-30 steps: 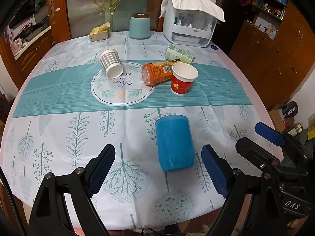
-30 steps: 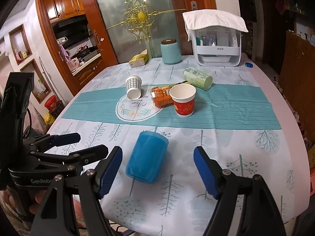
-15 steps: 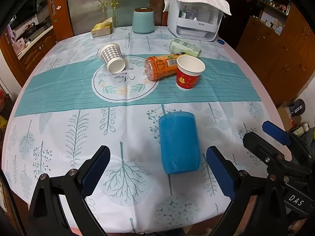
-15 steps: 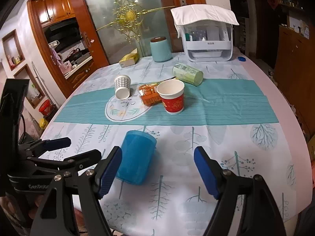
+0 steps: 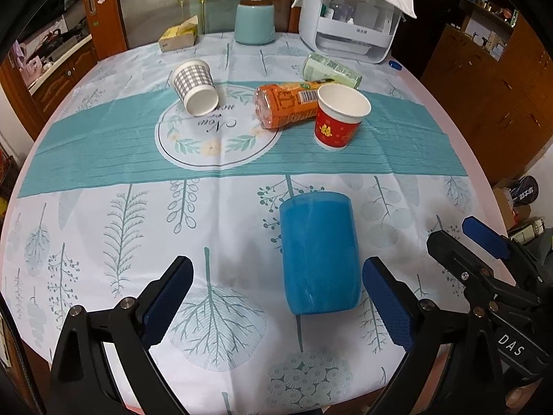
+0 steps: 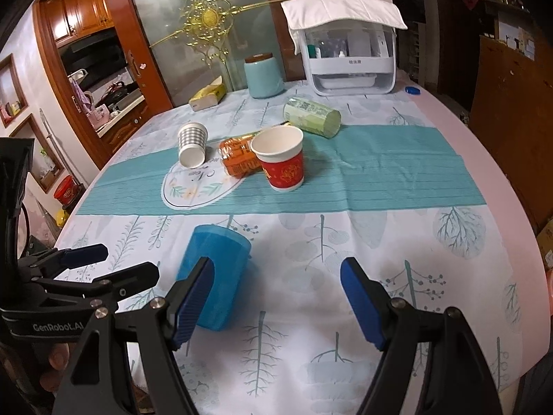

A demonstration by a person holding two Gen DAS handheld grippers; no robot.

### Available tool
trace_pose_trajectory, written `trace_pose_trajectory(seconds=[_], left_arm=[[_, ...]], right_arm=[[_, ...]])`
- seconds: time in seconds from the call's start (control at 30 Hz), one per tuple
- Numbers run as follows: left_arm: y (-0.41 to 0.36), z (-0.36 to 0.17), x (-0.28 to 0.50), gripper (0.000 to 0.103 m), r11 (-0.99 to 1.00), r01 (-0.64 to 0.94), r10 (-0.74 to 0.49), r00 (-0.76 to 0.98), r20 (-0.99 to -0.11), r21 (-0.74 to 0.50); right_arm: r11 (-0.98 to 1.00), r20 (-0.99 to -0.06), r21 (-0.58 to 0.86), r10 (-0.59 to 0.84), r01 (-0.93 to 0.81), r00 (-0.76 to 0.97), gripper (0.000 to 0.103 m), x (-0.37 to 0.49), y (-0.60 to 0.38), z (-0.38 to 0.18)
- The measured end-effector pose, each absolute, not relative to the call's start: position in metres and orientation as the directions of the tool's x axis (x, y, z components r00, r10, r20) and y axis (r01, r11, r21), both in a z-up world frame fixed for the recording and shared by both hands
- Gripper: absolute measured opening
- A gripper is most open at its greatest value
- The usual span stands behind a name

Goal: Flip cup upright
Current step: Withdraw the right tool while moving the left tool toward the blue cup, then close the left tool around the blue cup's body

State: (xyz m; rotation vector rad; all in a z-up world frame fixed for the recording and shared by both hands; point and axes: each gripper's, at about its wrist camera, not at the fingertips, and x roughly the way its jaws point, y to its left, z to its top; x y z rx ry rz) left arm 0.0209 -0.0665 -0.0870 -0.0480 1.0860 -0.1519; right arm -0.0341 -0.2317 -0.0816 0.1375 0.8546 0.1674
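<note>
A blue cup [image 5: 318,252] lies on its side on the tablecloth near the front edge; it also shows in the right wrist view [image 6: 216,276]. My left gripper [image 5: 276,301] is open, with the cup just inside its right finger [image 5: 387,304]. My right gripper [image 6: 276,301] is open and empty, to the right of the cup; its left finger [image 6: 193,301] overlaps the cup in view. A grey checked paper cup [image 5: 195,86] lies on its side at the far left. A red paper cup [image 5: 337,117] stands upright.
An orange bottle [image 5: 287,102] and a green can [image 5: 330,71] lie on their sides by the red cup. A teal canister [image 5: 255,22], a tissue box [image 5: 178,36] and a white organizer [image 5: 349,24] stand at the back. The table edge is close below both grippers.
Both grippers have moved forward over the table. The blue cup now sits nearer the left gripper's right finger. Nothing has been grasped.
</note>
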Motion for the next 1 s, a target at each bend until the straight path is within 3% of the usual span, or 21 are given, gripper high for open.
trace_pose_trajectory(seconds=[0.47,0.9,0.97,1.0], left_arm=[[-0.068,-0.134,0.071,0.097,0.936,0.061,-0.35,0.226,-0.909,-0.346],[-0.083,-0.168,0.104,0.095,0.901,0.048,-0.431,-0.001,-0.902,-0.431],[-0.084,-0.172,0.106,0.088,0.901,0.044,-0.432,-0.019,-0.902,-0.432],[-0.085,-0.174,0.107,0.08,0.9,0.041,-0.432,-0.034,-0.901,-0.433]], right_arm=[[0.974,-0.796,0.223,0.2,-0.03,0.571,0.076,-0.012,-0.24,-0.114],[0.961,-0.823,0.276,0.24,-0.007,0.516,0.076,0.0,-0.247,-0.135],[0.962,-0.828,0.275,0.238,-0.002,0.508,0.076,0.003,-0.247,-0.139],[0.962,-0.83,0.274,0.237,0.001,0.504,0.076,0.004,-0.248,-0.141]])
